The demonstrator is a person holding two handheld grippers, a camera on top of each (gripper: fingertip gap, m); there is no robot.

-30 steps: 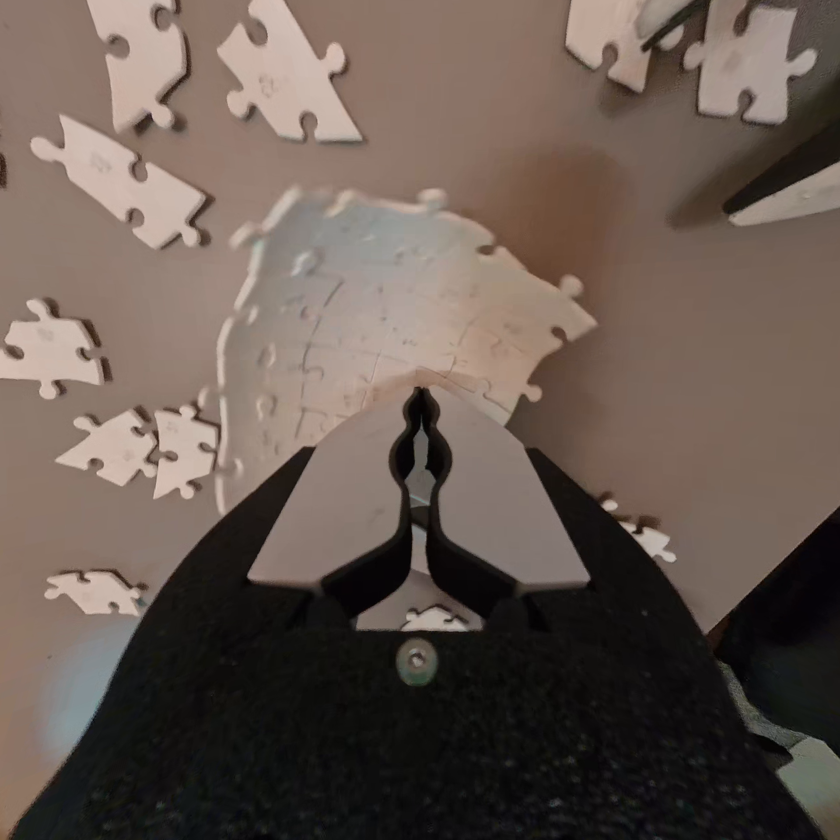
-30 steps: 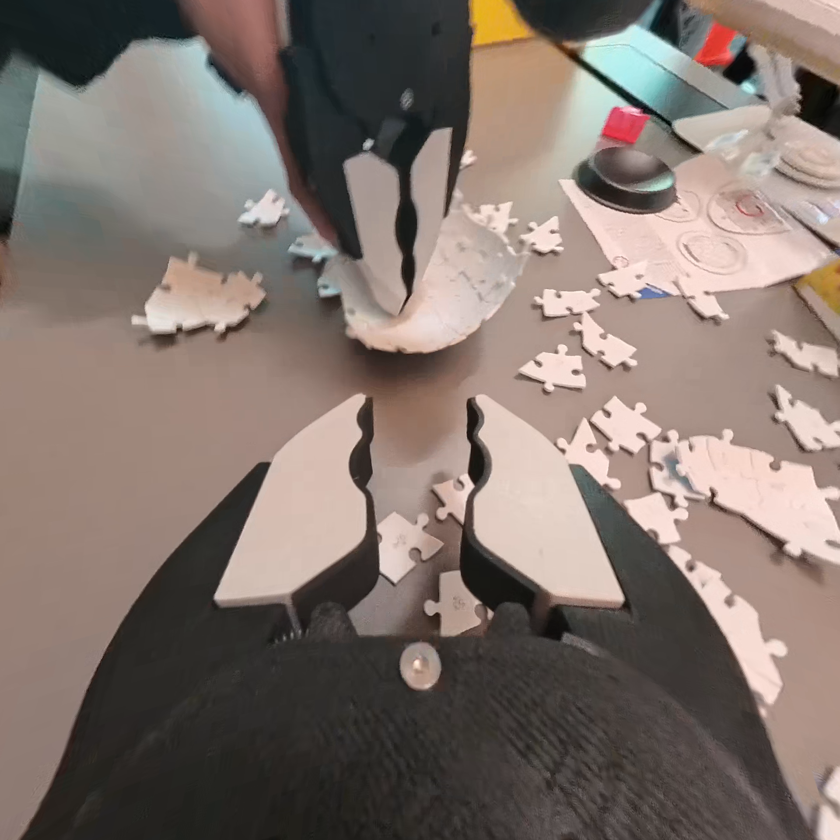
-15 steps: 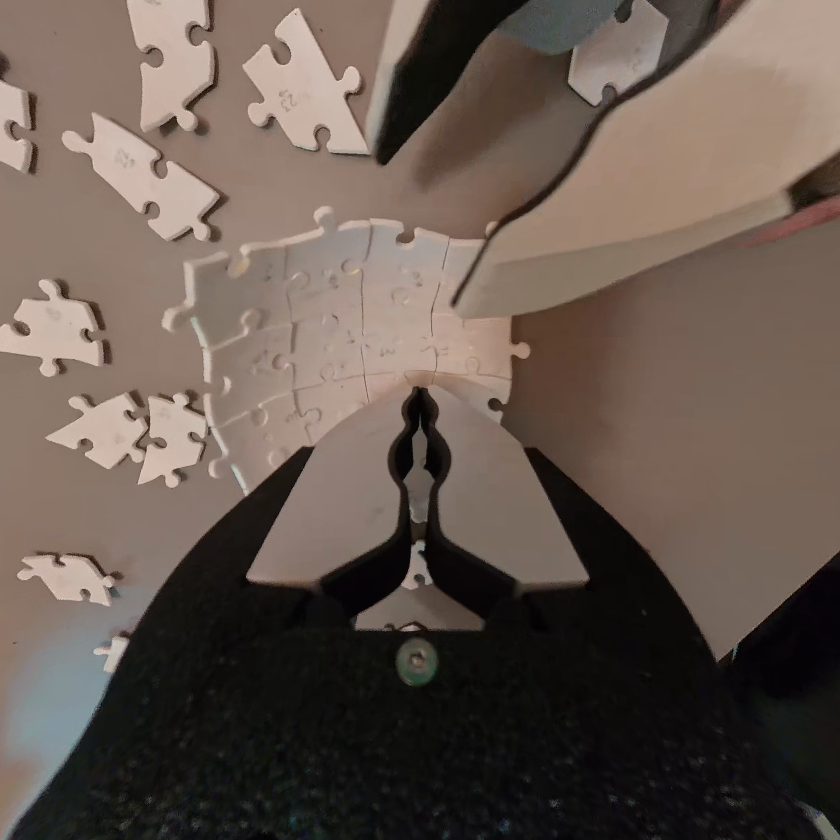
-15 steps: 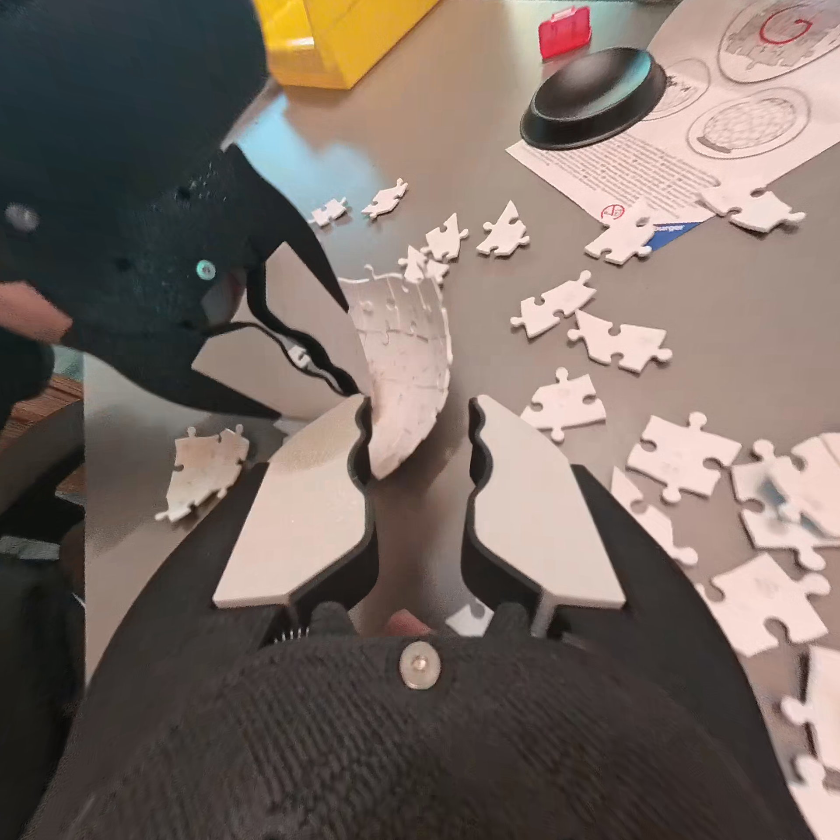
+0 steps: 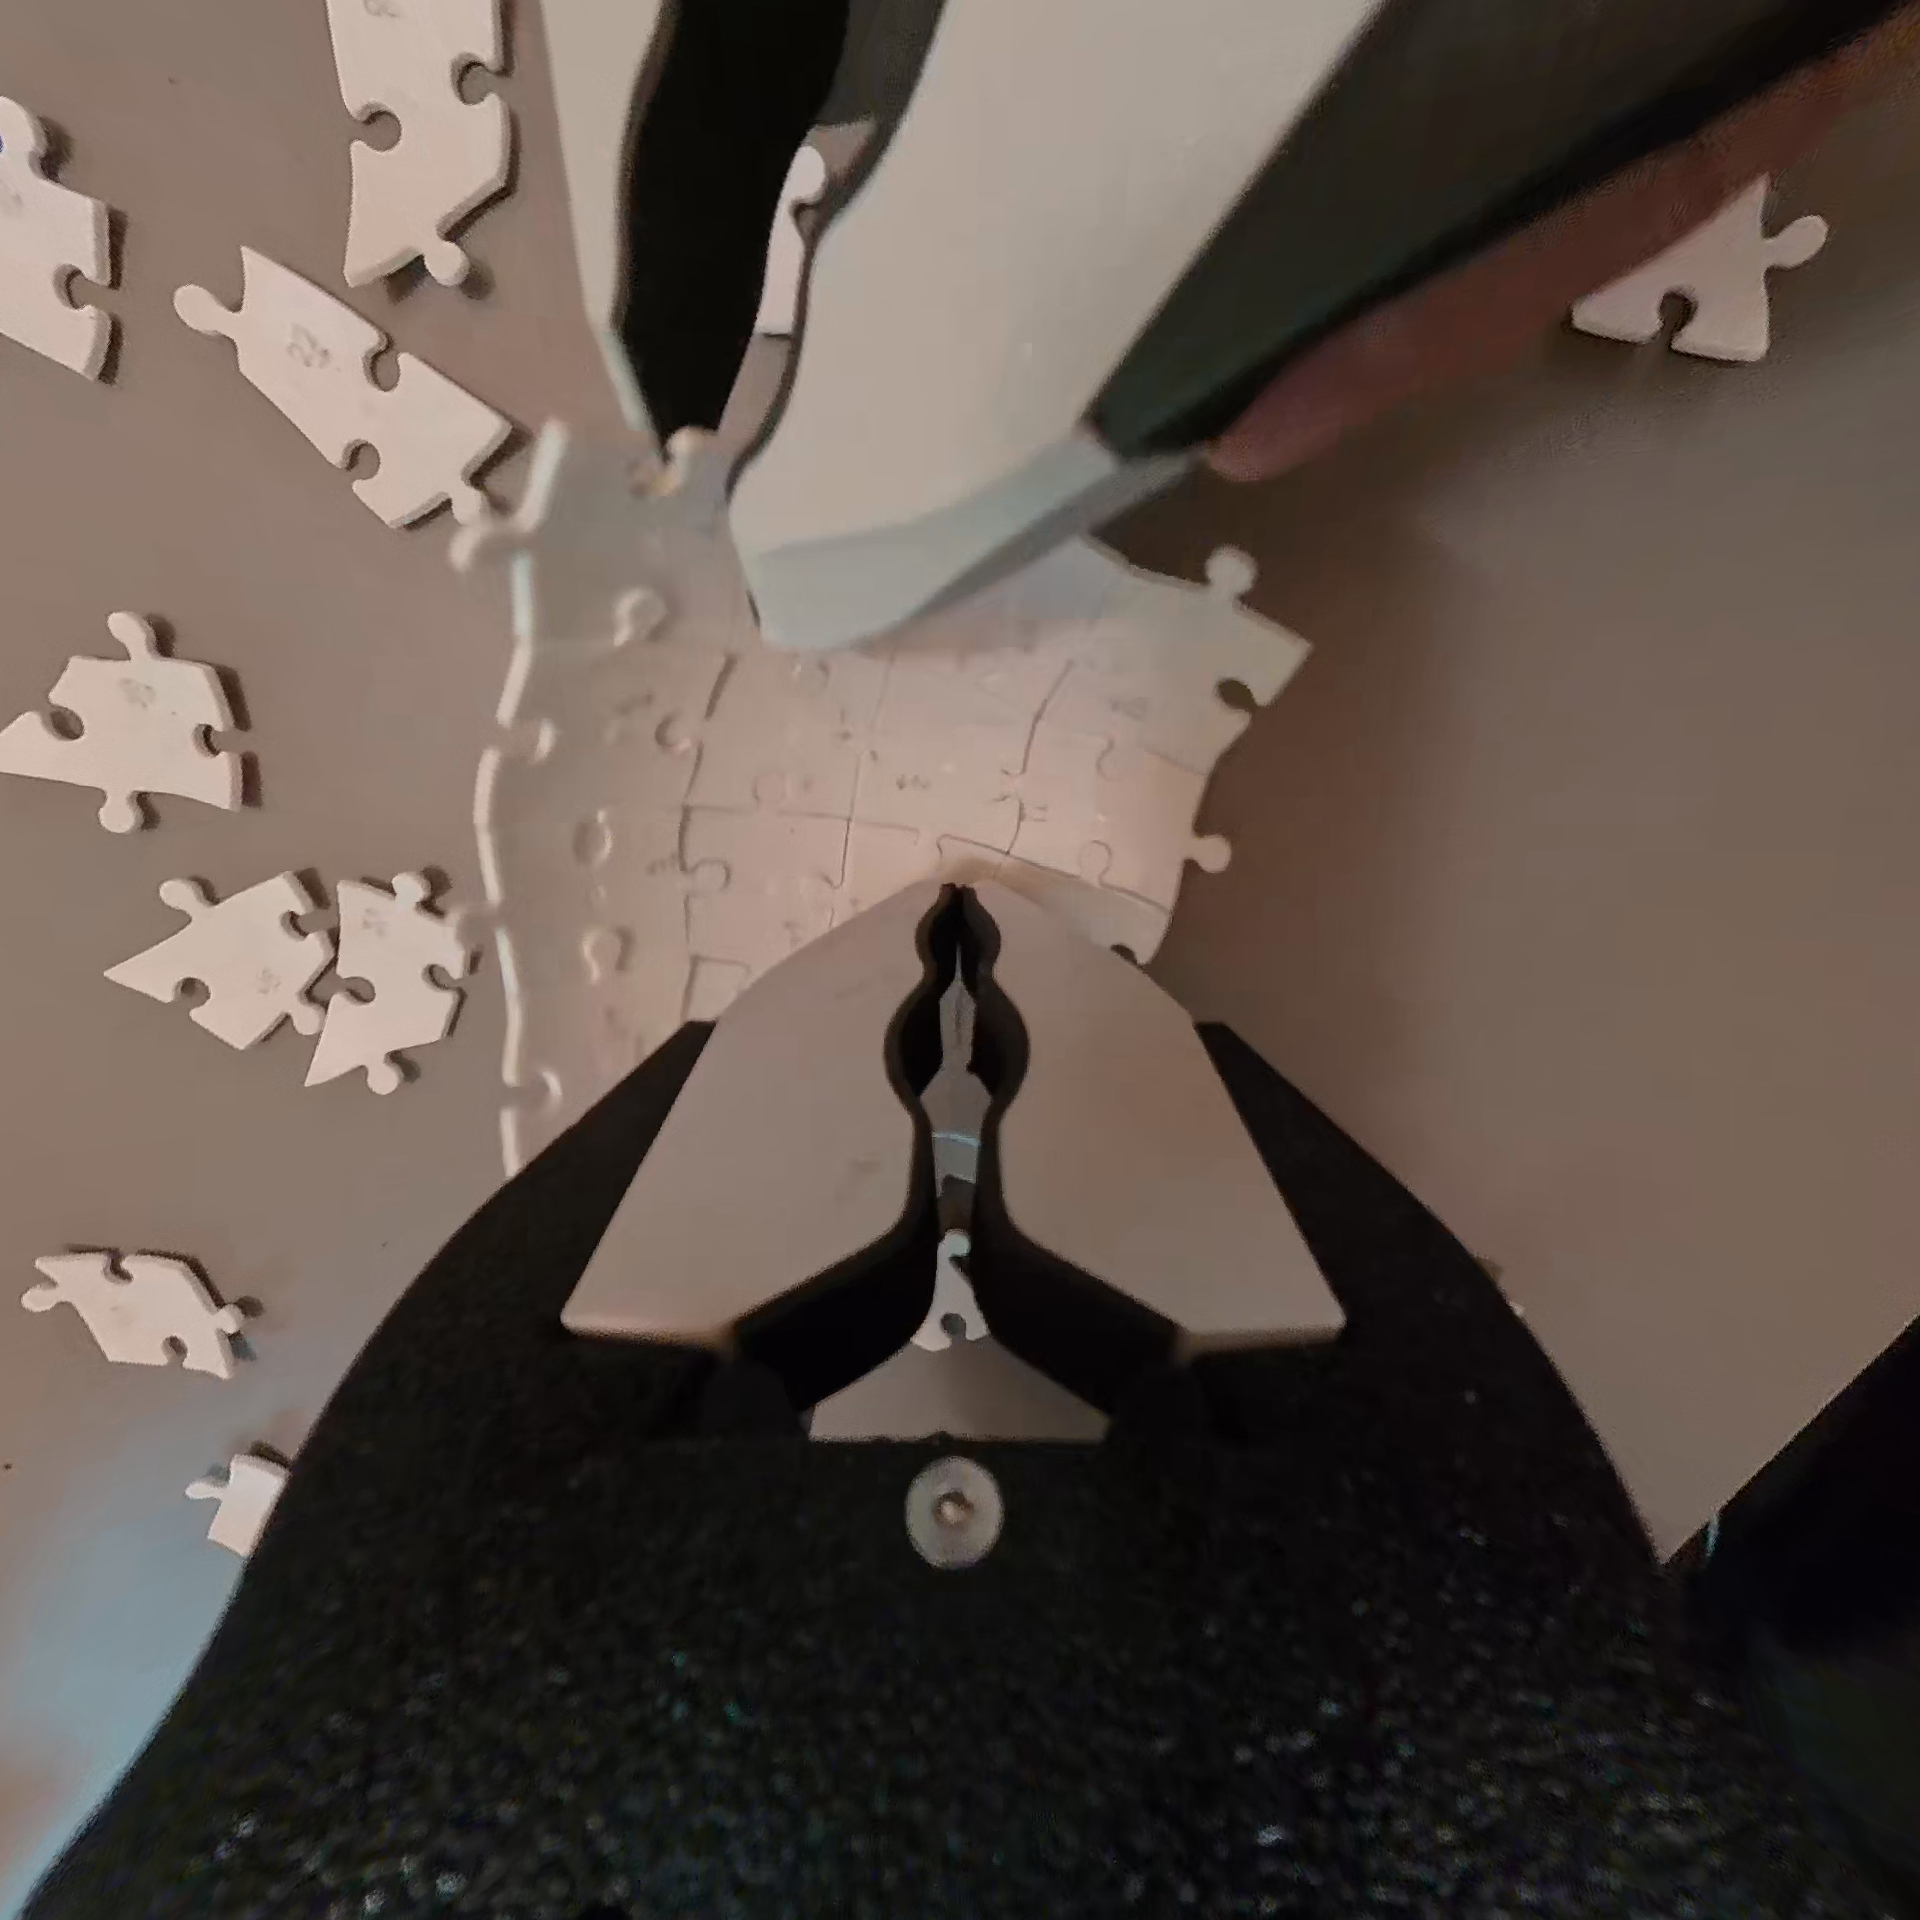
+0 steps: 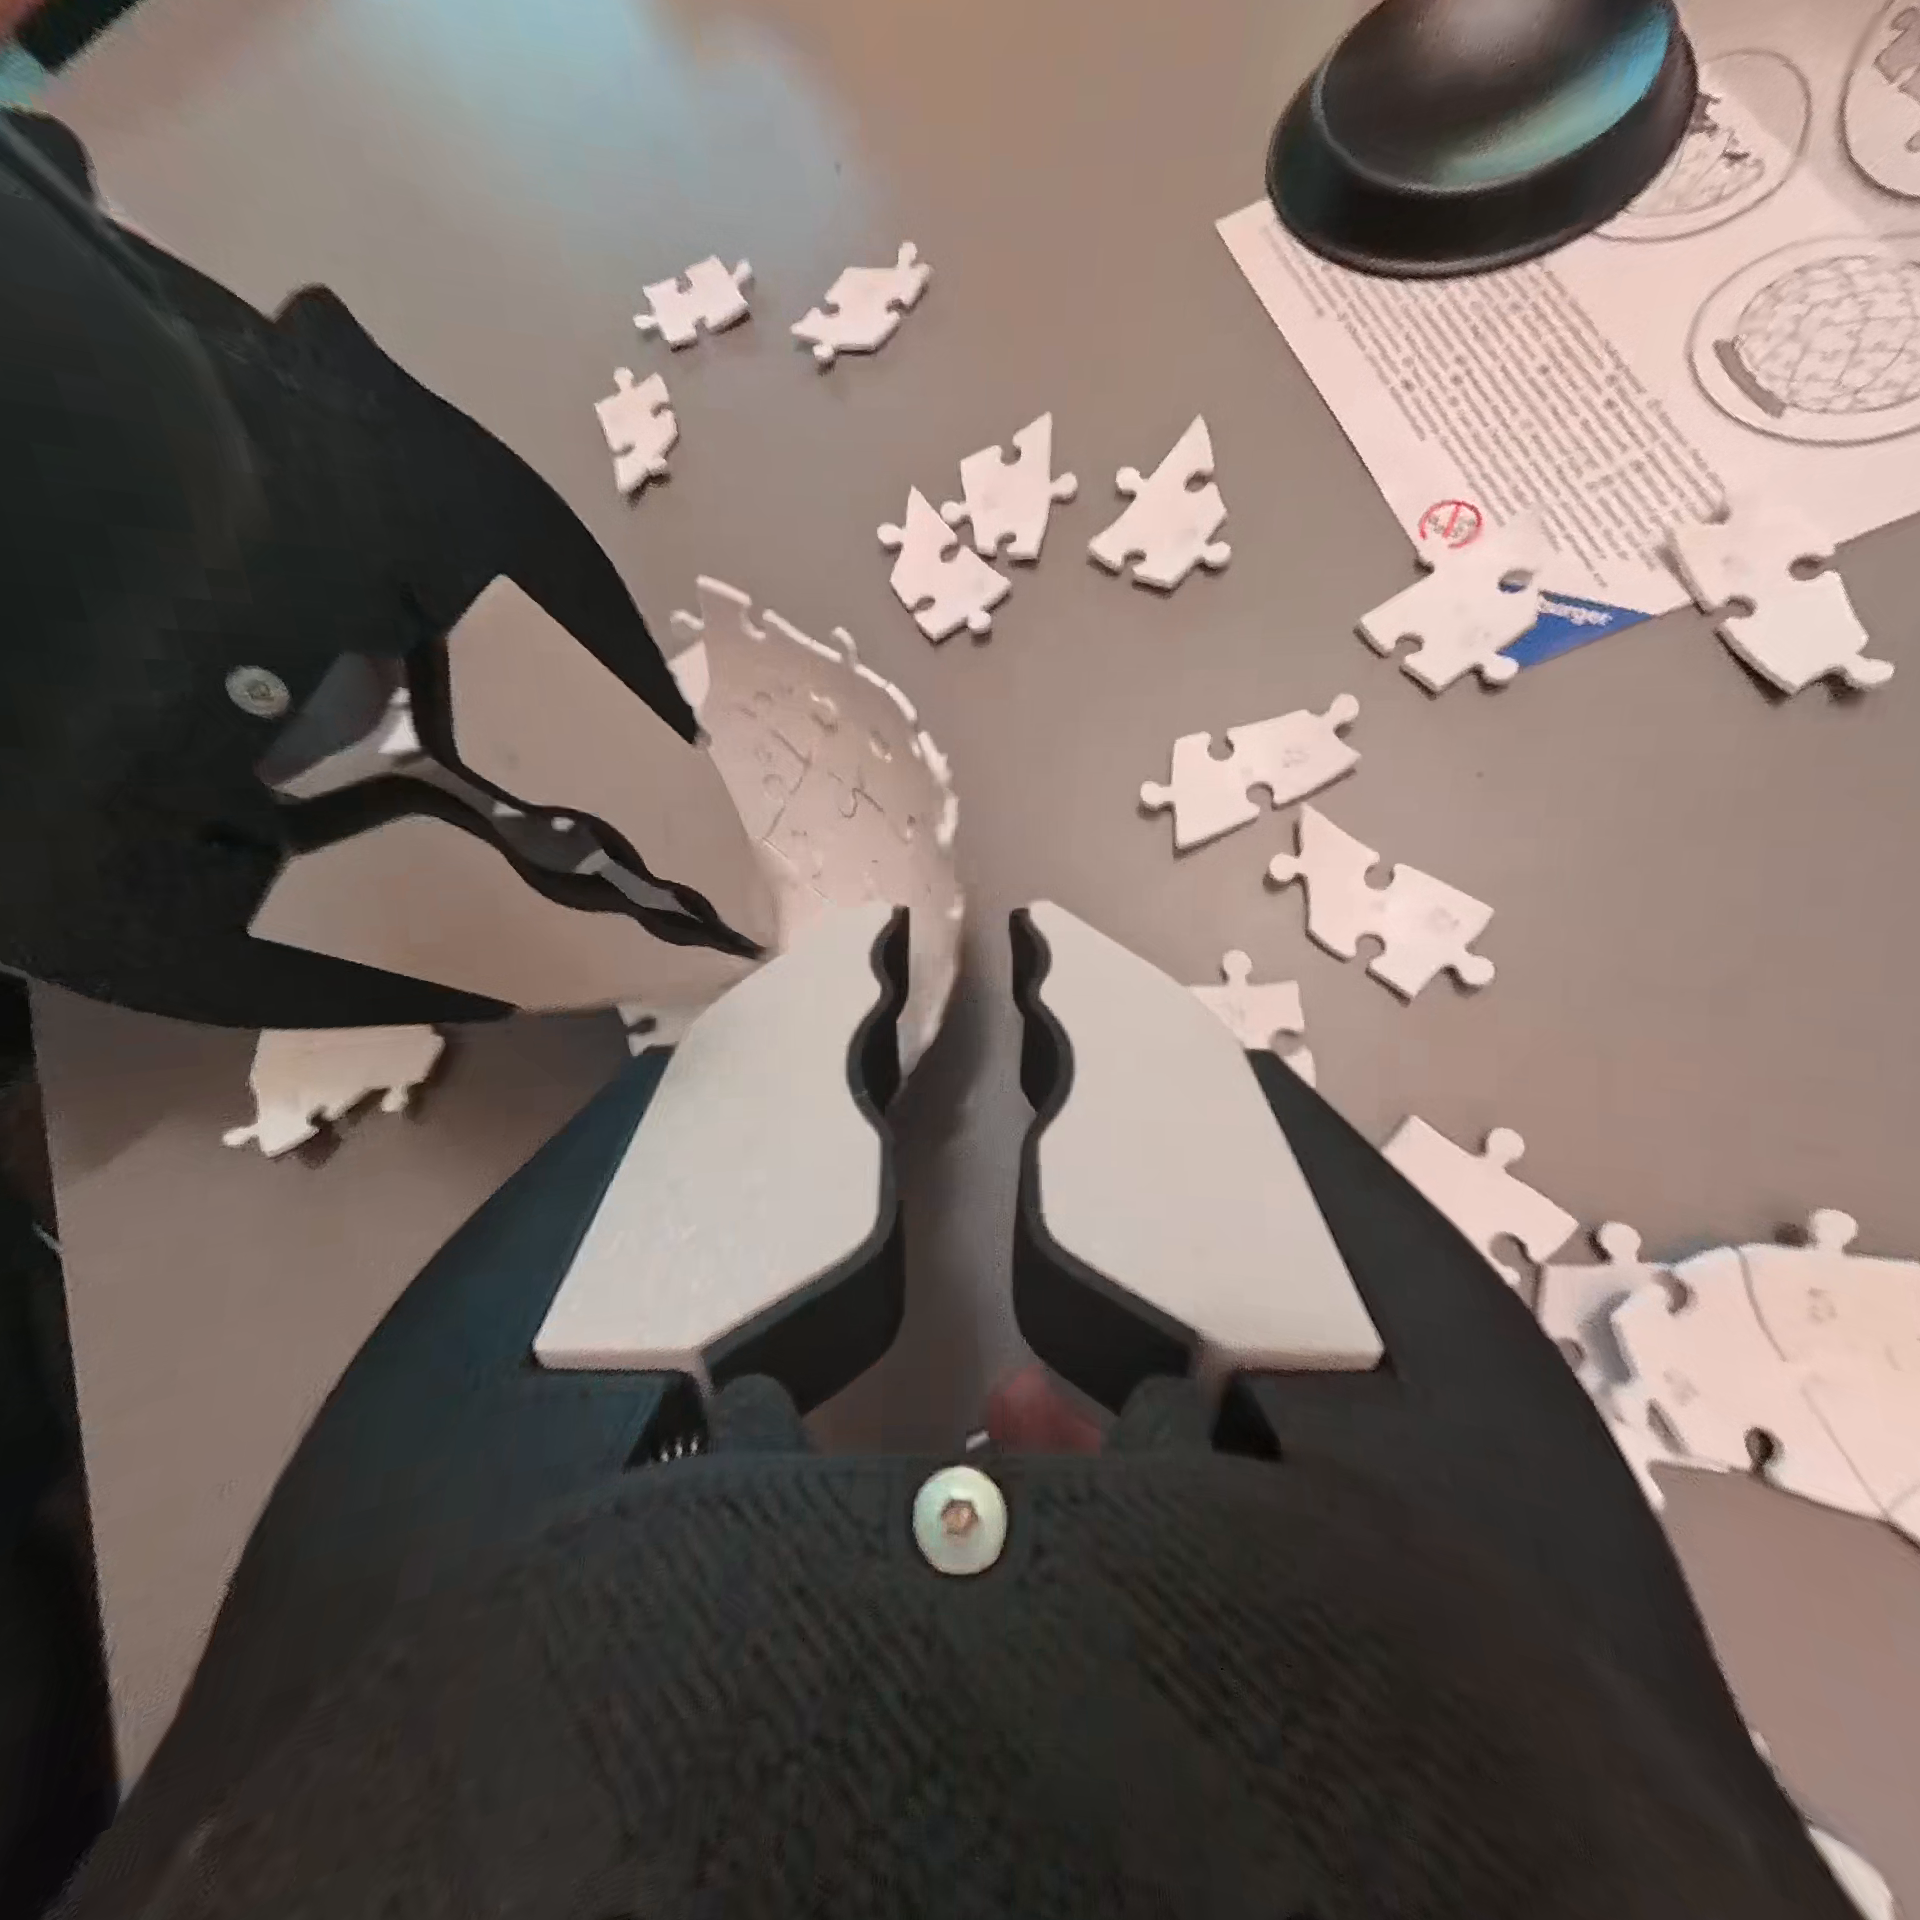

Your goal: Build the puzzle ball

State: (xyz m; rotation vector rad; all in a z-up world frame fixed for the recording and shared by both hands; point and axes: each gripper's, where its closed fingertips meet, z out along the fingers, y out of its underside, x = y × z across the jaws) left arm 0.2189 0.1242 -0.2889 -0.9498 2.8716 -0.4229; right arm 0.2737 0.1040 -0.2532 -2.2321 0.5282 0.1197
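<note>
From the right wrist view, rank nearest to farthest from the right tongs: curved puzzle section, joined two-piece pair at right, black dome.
1. Curved puzzle section, its edge between the right tongs' tips.
2. Joined two-piece pair, ahead to the right.
3. Black dome, far upper right, on the printed sheet.

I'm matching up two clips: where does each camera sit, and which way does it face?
Left wrist view: on the left gripper, looking steeply down at the curved puzzle shell it pinches; its own fingers show.
Right wrist view: on the right gripper, looking forward across the table; its open fingers straddle the shell's edge.
Shared: shell, both grippers, loose pieces.
</note>
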